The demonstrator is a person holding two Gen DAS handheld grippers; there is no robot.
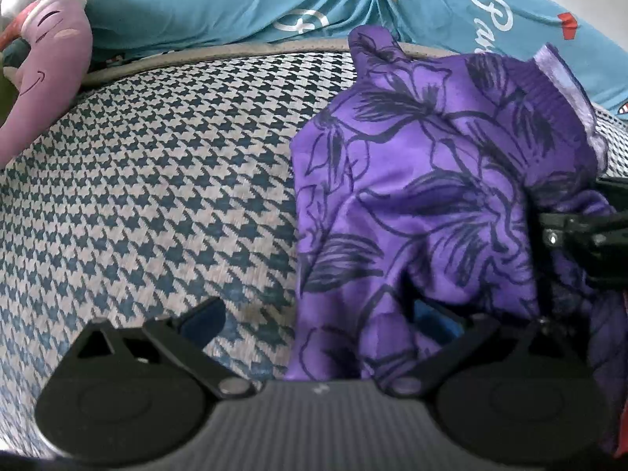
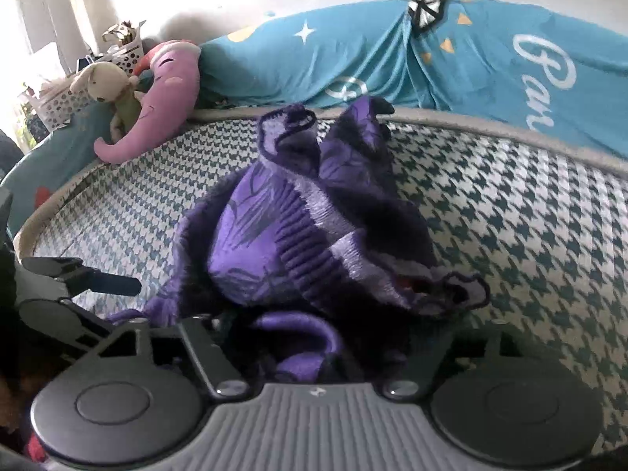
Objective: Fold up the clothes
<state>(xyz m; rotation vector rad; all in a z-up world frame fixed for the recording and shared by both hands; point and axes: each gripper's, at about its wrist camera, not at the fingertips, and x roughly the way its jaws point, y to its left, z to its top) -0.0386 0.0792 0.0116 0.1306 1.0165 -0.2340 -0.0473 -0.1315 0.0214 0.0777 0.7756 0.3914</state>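
Note:
A purple garment point(image 1: 424, 180) with a dark flower print, ribbed hem and fleecy lining lies crumpled on the houndstooth mat point(image 1: 149, 180). My left gripper point(image 1: 318, 322) stands open. Its left finger point(image 1: 204, 318) is bare over the mat, and the cloth's edge drapes over its right finger. In the right wrist view the garment point(image 2: 314, 235) is heaped up right in front of my right gripper point(image 2: 314, 337). Its jaws stand apart with cloth bunched between them, and the pads are buried, so I cannot see a grip. The left gripper's finger point(image 2: 114, 282) shows beside the heap.
A teal quilt point(image 2: 471, 62) with white lettering lies along the far edge of the mat. A purple plush toy point(image 2: 157, 110) and a pale rabbit toy point(image 2: 106, 82) sit at the far left, with white baskets point(image 2: 59, 102) behind them. Bare mat point(image 2: 530, 216) shows to the right of the heap.

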